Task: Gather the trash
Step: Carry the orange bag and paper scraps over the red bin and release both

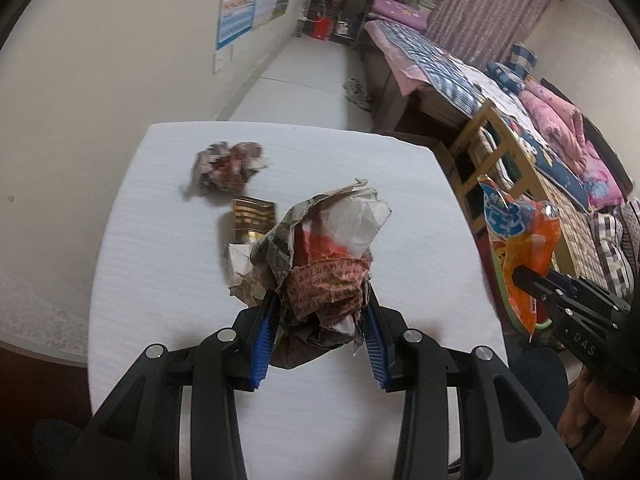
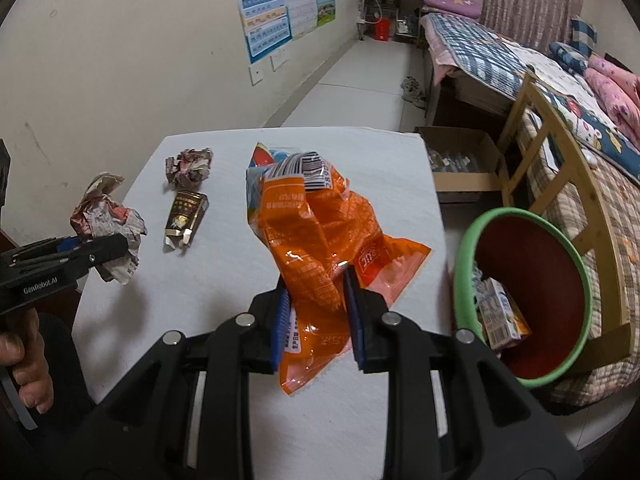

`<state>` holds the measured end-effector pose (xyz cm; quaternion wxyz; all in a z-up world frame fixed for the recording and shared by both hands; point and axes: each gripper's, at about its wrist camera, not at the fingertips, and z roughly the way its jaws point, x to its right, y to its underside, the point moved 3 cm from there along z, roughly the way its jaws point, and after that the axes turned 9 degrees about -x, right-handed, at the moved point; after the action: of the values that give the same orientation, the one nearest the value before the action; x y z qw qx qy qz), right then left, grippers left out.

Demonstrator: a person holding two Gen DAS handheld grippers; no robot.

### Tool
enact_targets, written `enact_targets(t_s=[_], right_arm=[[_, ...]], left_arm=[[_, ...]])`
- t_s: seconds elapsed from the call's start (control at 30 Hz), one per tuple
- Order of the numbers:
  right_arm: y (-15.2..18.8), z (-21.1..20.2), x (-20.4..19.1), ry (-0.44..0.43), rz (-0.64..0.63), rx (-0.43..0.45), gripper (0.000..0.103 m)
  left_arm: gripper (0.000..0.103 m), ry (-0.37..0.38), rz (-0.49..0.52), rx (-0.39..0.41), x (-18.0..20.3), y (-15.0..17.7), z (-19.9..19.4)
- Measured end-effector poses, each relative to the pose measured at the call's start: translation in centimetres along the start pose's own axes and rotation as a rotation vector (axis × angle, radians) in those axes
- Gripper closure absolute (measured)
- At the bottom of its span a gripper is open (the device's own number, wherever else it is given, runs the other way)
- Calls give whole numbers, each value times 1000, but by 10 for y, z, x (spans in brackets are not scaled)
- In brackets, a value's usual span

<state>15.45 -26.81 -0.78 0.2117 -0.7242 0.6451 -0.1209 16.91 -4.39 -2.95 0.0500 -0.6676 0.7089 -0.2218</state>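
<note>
My left gripper (image 1: pixel 322 300) is shut on a crumpled newspaper ball (image 1: pixel 324 256) and holds it above the white table (image 1: pixel 160 280). It also shows at the left of the right wrist view (image 2: pixel 106 220). My right gripper (image 2: pixel 316 280) is shut on an orange snack bag (image 2: pixel 320 232), held above the table's right part; the bag also shows in the left wrist view (image 1: pixel 516 240). A second crumpled paper ball (image 1: pixel 228 166) (image 2: pixel 188 168) and a dark gold cigarette pack (image 1: pixel 252 216) (image 2: pixel 186 216) lie on the table.
A red bin with a green rim (image 2: pixel 532 288) stands right of the table, with cartons (image 2: pixel 496 312) inside. A cardboard box (image 2: pixel 460 160), a wooden chair (image 2: pixel 560 152) and a bed (image 2: pixel 500 52) are to the right. A wall (image 2: pixel 120 60) runs along the left.
</note>
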Motion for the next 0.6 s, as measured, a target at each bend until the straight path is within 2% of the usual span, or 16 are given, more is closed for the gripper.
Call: enact_targets(t_s=[0.33, 0.6], right_arm=[[7, -10, 38, 3, 54, 18, 78], [12, -20, 82, 28, 119, 27, 78]], left_arm=[[66, 9, 70, -9, 42, -5, 6], [66, 53, 130, -24, 90, -16, 19]])
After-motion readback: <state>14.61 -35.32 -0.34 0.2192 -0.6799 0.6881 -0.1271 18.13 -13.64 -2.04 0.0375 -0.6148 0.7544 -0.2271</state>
